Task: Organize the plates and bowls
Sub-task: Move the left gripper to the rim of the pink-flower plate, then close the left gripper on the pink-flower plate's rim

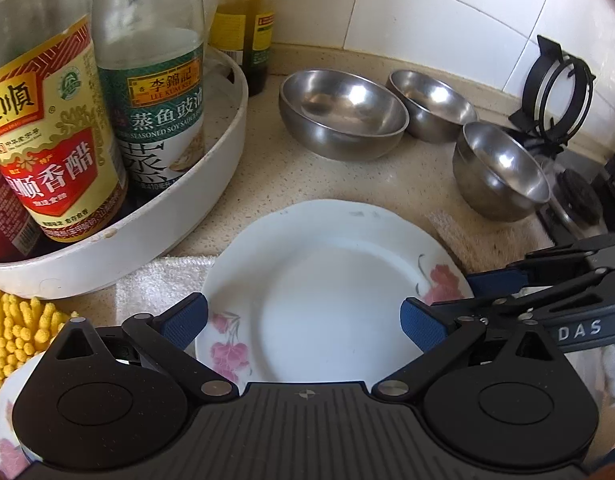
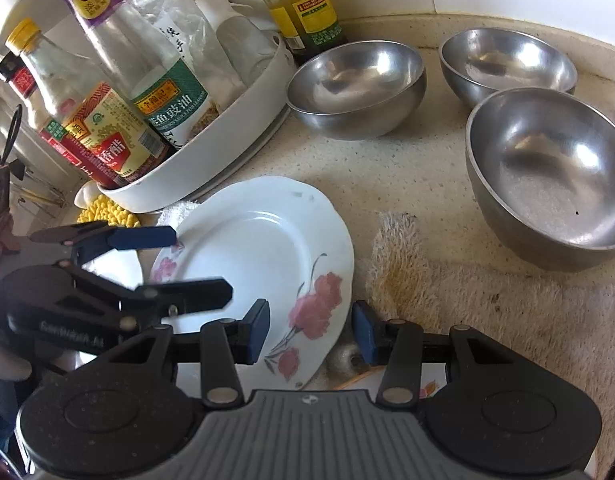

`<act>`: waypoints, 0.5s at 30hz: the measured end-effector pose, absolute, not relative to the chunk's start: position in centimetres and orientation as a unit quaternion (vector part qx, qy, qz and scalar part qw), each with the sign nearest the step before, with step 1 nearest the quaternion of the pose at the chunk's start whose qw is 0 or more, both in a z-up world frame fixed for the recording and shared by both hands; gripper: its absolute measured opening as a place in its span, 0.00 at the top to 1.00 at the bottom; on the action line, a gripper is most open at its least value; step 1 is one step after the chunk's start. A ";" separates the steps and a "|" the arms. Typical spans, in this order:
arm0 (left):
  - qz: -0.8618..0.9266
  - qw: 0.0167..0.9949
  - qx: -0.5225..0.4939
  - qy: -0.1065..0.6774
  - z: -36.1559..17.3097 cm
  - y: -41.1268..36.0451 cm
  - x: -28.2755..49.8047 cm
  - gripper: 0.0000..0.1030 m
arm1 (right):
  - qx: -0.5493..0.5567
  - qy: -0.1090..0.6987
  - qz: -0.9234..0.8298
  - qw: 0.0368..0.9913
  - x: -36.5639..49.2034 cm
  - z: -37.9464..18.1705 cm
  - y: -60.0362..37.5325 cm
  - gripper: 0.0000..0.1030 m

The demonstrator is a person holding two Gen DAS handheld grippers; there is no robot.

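Three round stainless-steel bowls (image 2: 355, 88) (image 2: 507, 64) (image 2: 547, 176) stand empty on the speckled beige countertop (image 2: 387, 168), apart from one another, with the nearest and largest-looking one at the right of the right wrist view. Left of them a round white plastic tray (image 1: 211, 184) holds tall glass sauce and vinegar bottles (image 1: 147, 80), crowding the corner against the white tiled wall (image 1: 427, 20). One white scalloped plate with pink flower prints (image 1: 327, 292) lies in front of the tray, its left edge over a white towel (image 1: 155, 284) beside a yellow chenille cloth (image 1: 15, 328). A stained beige cloth (image 2: 487, 300) spreads under the right side. The left gripper (image 1: 303, 320) hangs over the plate with its blue pads spread wide, gripping nothing. The right gripper (image 2: 311, 336) straddles the plate's right rim at a narrower gap; whether its pads press the rim cannot be told.
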State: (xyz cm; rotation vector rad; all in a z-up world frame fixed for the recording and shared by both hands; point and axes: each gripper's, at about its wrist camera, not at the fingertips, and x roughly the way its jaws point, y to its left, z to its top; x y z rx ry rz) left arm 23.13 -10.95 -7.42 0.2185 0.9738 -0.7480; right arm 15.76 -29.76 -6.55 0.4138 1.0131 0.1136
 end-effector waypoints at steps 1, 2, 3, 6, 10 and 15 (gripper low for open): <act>-0.358 0.807 0.099 0.460 -7.5 -11.1 23.1 0.00 | 0.200 0.481 0.054 0.852 15.7 -6.6 -29.8 0.49; -0.364 0.804 0.099 0.461 -7.5 -11.2 23.0 0.00 | 0.202 0.480 0.056 0.852 15.7 -6.6 -29.9 0.49; -0.362 0.806 0.099 0.458 -7.5 -11.3 23.0 0.00 | 0.204 0.479 0.057 0.852 15.6 -6.6 -30.0 0.49; -0.334 0.818 0.110 0.455 -7.5 -11.3 23.6 0.00 | 0.203 0.480 0.056 0.852 15.4 -6.6 -29.9 0.49; -0.330 0.800 0.096 0.491 -8.5 -10.8 24.5 0.00 | 0.199 0.480 0.054 0.853 15.5 -6.6 -29.7 0.49; -0.331 0.802 0.105 0.487 -8.7 -11.2 24.0 0.00 | 0.203 0.478 0.058 0.853 15.4 -6.7 -29.9 0.49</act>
